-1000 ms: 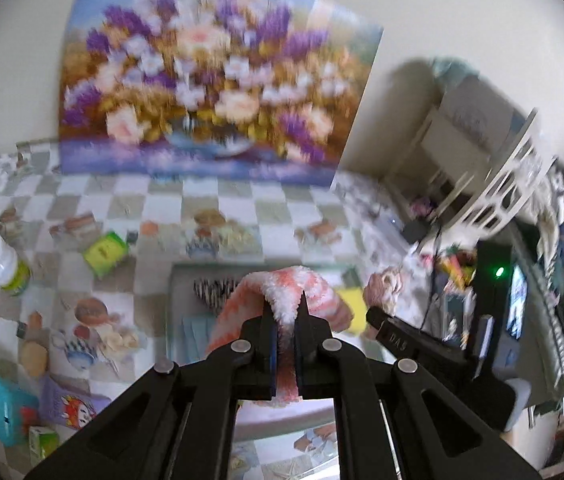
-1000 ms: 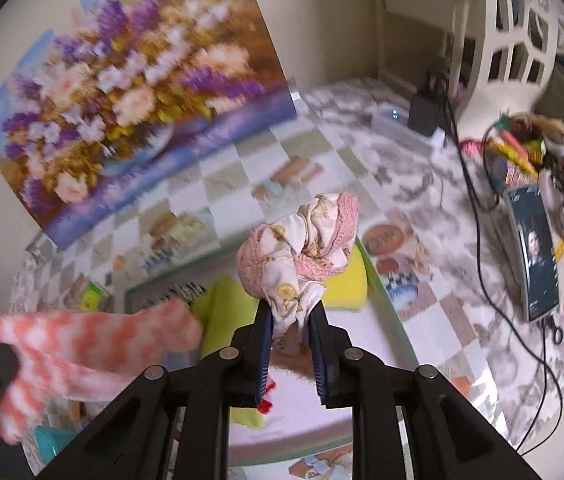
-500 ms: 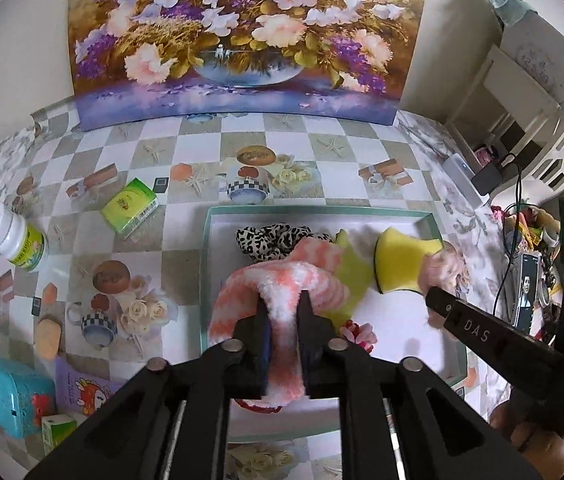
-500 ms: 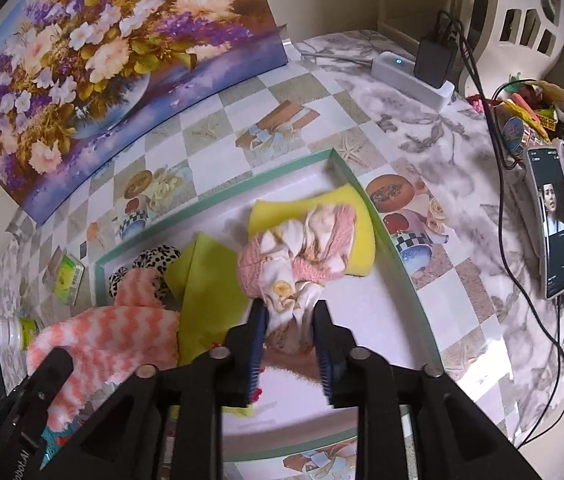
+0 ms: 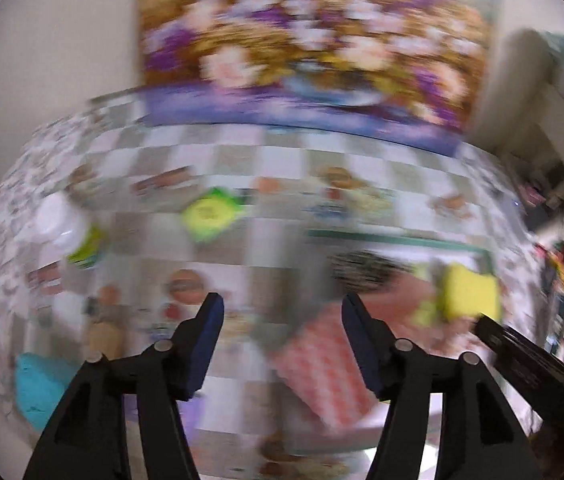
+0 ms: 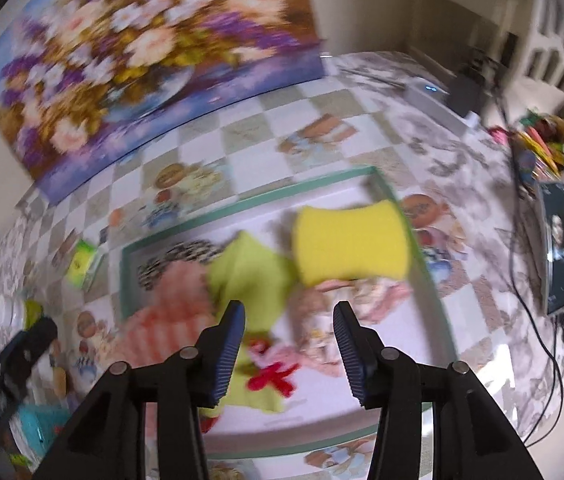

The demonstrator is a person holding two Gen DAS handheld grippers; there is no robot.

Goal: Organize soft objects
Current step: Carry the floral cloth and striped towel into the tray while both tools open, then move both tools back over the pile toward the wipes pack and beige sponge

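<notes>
Both views are motion-blurred. My left gripper [image 5: 282,320] is open and empty above the table, left of the green-rimmed white tray [image 5: 394,238]. The pink-and-white striped cloth [image 5: 322,368] lies in the tray's near left part, also in the right wrist view [image 6: 162,320]. My right gripper [image 6: 288,326] is open and empty over the tray [image 6: 302,188]. Below it lies the pink floral cloth [image 6: 322,320], beside a lime cloth [image 6: 254,276], a yellow sponge [image 6: 350,248], a zebra-print scrunchie [image 6: 178,260] and a red bow [image 6: 272,376].
On the checkered tablecloth left of the tray are a white bottle [image 5: 62,224], a green box [image 5: 208,216], a teal box [image 5: 42,384] and a purple packet [image 5: 190,412]. A floral painting [image 6: 142,40] leans on the wall. A phone [image 6: 558,248], cables and clutter lie at right.
Both grippers have opened and let go of their cloths, which now lie in the tray. Both have pulled back and up; the left one has swung to the left.
</notes>
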